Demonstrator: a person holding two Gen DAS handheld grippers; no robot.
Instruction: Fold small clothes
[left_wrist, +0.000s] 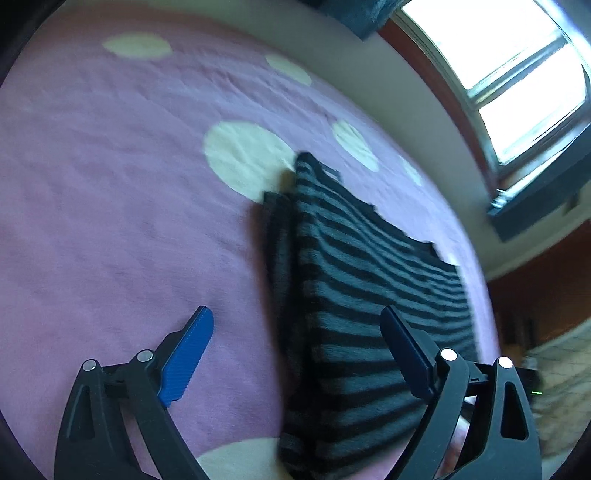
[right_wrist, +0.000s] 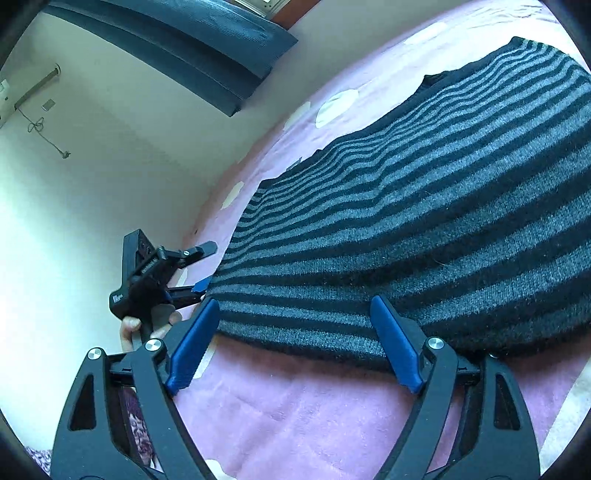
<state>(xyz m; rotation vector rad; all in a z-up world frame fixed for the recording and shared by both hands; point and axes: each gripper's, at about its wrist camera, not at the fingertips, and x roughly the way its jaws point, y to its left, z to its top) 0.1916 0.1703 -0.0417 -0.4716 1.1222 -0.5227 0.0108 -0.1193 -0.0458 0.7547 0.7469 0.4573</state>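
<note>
A black-and-grey striped sweater (left_wrist: 369, 295) lies folded on a pink blanket with white dots (left_wrist: 110, 184). My left gripper (left_wrist: 295, 321) hangs open above the sweater's left edge, with one blue pad (left_wrist: 188, 358) over the blanket and the other over the stripes. In the right wrist view the sweater (right_wrist: 424, 206) fills the middle and right. My right gripper (right_wrist: 293, 306) stands open at its near hem, its pads (right_wrist: 194, 347) wide apart and not pressing the knit. A hand holds the left gripper (right_wrist: 207, 267) at the sweater's far left corner.
The blanket (right_wrist: 295, 406) ends at a pale wall (right_wrist: 92, 184) with a dark shelf (right_wrist: 177, 48) and a hanging cable (right_wrist: 40, 129). A bright window (left_wrist: 517, 74) and the dark shelf (left_wrist: 535, 199) lie beyond the bed's right side.
</note>
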